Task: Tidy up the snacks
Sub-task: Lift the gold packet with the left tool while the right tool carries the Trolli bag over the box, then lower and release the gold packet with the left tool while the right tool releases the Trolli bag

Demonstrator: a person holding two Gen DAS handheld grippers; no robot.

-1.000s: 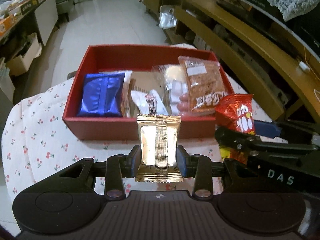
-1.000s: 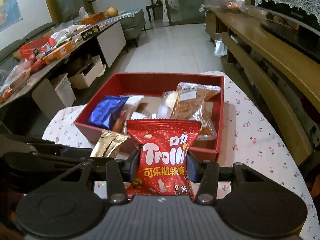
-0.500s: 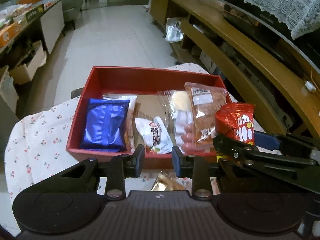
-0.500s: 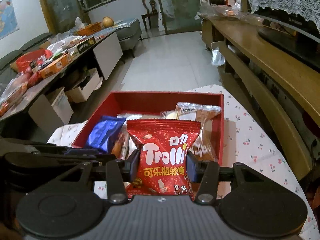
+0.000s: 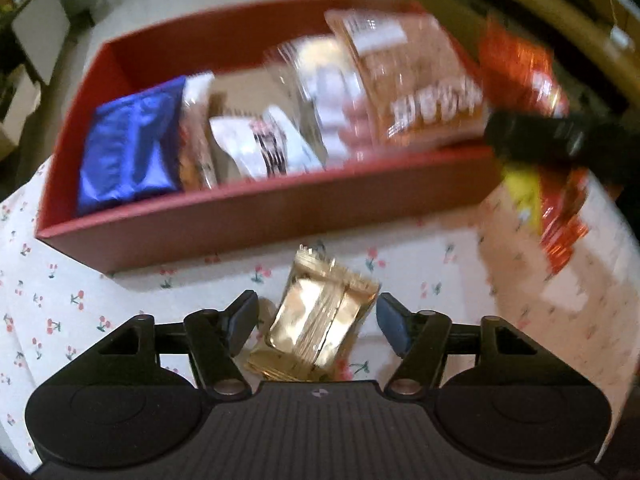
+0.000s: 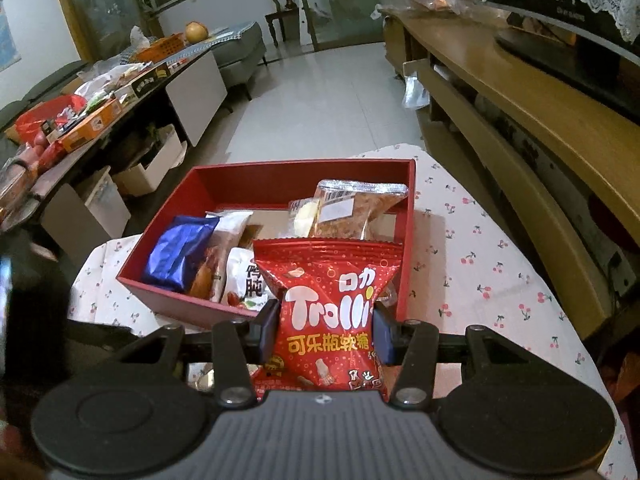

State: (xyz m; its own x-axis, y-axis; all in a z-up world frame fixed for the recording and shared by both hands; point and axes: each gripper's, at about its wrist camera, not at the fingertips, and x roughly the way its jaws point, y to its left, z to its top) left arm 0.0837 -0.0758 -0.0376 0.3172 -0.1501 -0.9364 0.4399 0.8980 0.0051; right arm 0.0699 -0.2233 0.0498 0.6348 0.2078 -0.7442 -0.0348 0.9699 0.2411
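A gold snack packet [image 5: 316,328] lies tilted on the cherry-print tablecloth [image 5: 60,300], just in front of the red box [image 5: 256,216]. My left gripper [image 5: 316,308] points down over it. Its jaws are opening, with the packet between them and a gap on each side. My right gripper [image 6: 325,332] is shut on a red Trolli gummy bag [image 6: 328,308], held upright before the box's near right corner. In the left wrist view that bag [image 5: 520,72] and the right gripper's black finger [image 5: 560,140] show blurred at the right.
The red box [image 6: 304,166] holds a blue packet [image 6: 180,256], a white packet [image 6: 244,276], an orange-brown packet [image 6: 356,208] and other snacks. A wooden bench [image 6: 520,92] runs along the right. A cluttered low table [image 6: 120,92] stands at the left.
The gold packet, gripped by my left gripper a second ago, slipped out and now lies on the cloth. The left gripper came down over it and its jaws spread. The right gripper keeps its bag.
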